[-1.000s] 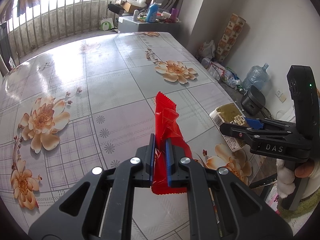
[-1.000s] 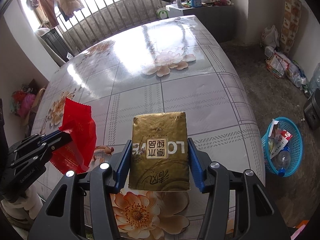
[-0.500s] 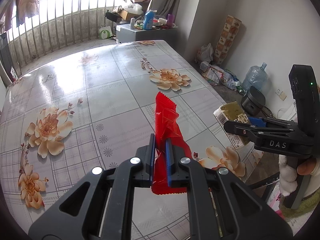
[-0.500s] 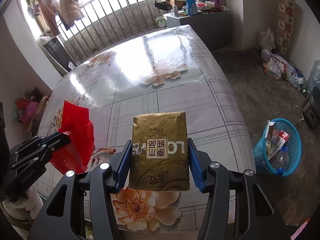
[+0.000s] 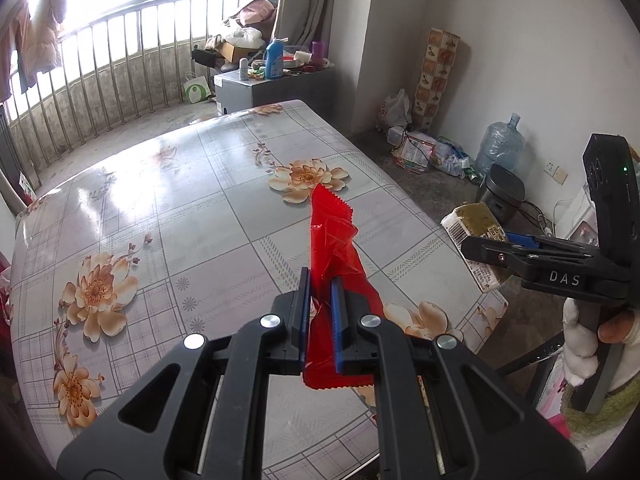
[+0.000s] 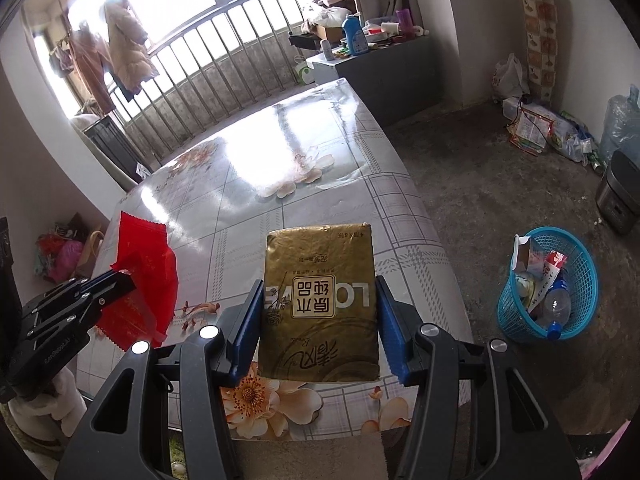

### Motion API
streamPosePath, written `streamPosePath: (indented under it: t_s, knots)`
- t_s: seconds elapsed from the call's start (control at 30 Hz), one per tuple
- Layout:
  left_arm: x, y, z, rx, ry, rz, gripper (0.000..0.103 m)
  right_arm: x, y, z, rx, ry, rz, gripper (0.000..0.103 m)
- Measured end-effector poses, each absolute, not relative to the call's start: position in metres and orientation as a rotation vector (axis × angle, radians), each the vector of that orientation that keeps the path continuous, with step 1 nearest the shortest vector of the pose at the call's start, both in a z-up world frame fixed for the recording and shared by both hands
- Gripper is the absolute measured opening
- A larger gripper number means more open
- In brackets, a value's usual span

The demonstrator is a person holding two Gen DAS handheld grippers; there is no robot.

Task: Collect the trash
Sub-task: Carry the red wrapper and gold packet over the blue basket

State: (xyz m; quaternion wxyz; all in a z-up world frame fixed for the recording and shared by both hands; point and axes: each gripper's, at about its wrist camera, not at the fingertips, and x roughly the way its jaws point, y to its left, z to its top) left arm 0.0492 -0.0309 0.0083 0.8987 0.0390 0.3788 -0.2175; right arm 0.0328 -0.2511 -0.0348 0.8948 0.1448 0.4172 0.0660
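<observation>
My left gripper (image 5: 320, 280) is shut on a crumpled red wrapper (image 5: 334, 240) and holds it above the near part of the floral table (image 5: 180, 208). My right gripper (image 6: 318, 292) is shut on a gold tissue pack (image 6: 320, 292) and holds it above the table's near edge. In the left wrist view the right gripper (image 5: 464, 240) is at the right with the pack (image 5: 472, 224). In the right wrist view the left gripper (image 6: 128, 280) holds the wrapper (image 6: 142, 272) at the left. A blue trash basket (image 6: 584, 280) with trash in it stands on the floor to the right of the table.
A grey cabinet (image 5: 276, 88) with bottles stands beyond the table's far end. Bags, a water jug (image 5: 500, 148) and a rice cooker (image 5: 504, 196) lie along the right wall. A railing and window run behind. Bags (image 6: 64, 252) sit on the floor at the left.
Both grippers have lifted and pulled back from the table with their loads still held. More of the room and the basket shows now.
</observation>
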Motion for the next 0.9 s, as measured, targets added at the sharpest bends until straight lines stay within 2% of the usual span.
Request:
streamPosePath:
  t_s: [0.43, 0.63, 0.9]
  knots:
    - [0.072, -0.138, 0.035, 0.189, 0.752, -0.728, 0.008, -0.029, -0.390, -0.025, 0.499, 0.704, -0.229, 0.052]
    - [0.086, -0.209, 0.034, 0.246, 0.766, -0.856, 0.008, -0.057, -0.456, -0.046, 0.639, 0.665, -0.380, 0.052]
    - [0.109, -0.308, 0.000, 0.285, 0.879, -0.995, 0.008, -0.070, -0.507, -0.095, 0.827, 0.670, -0.472, 0.052]
